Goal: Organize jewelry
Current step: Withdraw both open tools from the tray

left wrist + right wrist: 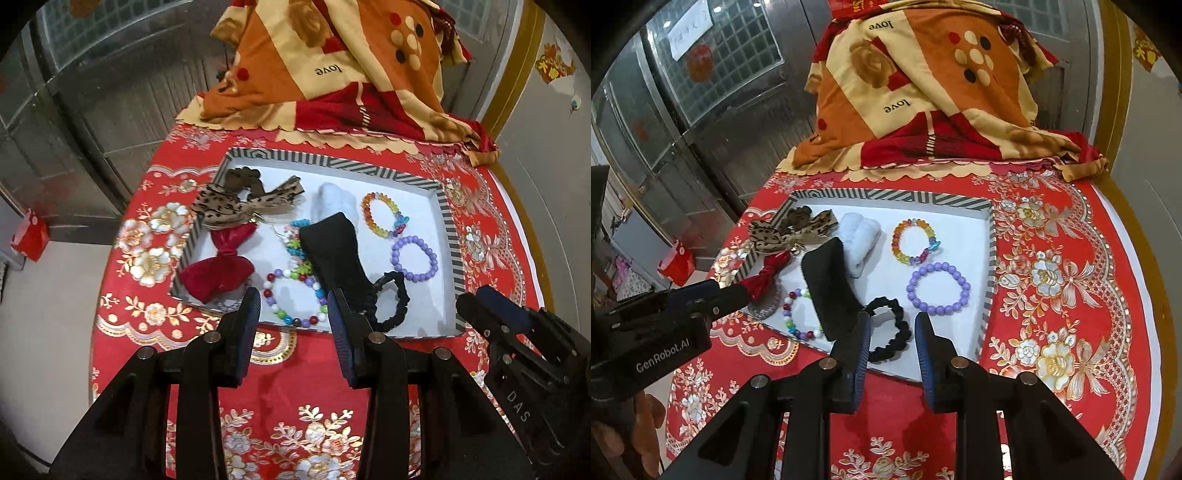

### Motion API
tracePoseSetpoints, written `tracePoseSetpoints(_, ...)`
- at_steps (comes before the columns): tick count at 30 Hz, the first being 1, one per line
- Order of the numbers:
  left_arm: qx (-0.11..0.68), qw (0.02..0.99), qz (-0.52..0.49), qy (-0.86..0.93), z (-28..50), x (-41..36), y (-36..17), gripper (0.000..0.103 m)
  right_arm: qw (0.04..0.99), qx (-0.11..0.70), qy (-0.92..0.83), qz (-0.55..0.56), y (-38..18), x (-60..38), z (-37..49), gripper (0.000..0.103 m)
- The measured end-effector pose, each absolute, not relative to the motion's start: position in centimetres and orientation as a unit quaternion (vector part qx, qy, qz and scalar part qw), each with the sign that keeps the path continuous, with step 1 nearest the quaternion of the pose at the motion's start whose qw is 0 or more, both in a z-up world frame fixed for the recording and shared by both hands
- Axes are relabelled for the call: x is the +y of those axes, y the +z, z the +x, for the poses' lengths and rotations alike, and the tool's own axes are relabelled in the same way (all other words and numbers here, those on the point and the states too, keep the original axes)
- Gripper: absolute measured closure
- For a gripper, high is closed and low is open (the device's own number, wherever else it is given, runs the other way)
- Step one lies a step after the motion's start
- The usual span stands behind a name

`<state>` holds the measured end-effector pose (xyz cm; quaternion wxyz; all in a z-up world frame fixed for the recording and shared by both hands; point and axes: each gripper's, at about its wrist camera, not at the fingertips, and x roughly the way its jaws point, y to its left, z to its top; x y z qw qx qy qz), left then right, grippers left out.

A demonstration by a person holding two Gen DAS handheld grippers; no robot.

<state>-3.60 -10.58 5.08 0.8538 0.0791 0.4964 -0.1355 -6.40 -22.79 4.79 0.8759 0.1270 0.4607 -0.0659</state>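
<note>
Left wrist view: left claw [293, 306] hung released and empty over the tray's [448, 236] near edge, multicolour bead bracelet [295, 299] right below, purple bracelet [414, 258] at 2 o'clock.

Right wrist view: right claw [891, 332] also gaped empty, black scrunchie [892, 332] under it. Looked like between picks; next needs choosing a piece and dropping down.

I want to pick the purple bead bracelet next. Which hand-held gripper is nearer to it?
Right. The right hand-held gripper hovers just before the purple bead bracelet; the left hand-held gripper is over the tray's other side.
</note>
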Motion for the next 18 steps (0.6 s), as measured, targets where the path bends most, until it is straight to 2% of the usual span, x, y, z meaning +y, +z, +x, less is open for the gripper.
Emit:
tracePoseSetpoints(2, 0.493, 0.856, 0.079, -0.133, -3.7, -10.2, 5.3, 0.066, 0.876, 0.461, -0.063, 0.13, 4.9, -22.4, -6.5, 0.079)
tracePoseSetpoints(5, 0.491, 0.858, 0.078, -0.132, -3.9, -10.0, 5.5, 0.066, 0.876, 0.459, -0.065, 0.132, 5.0, -22.1, -6.6, 0.068)
tracePoseSetpoints(18, 0.487, 0.86, 0.077, -0.128, -4.1, -9.7, 5.7, 0.066, 0.875, 0.46, -0.072, 0.13, 5.6, -21.5, -6.7, 0.065)
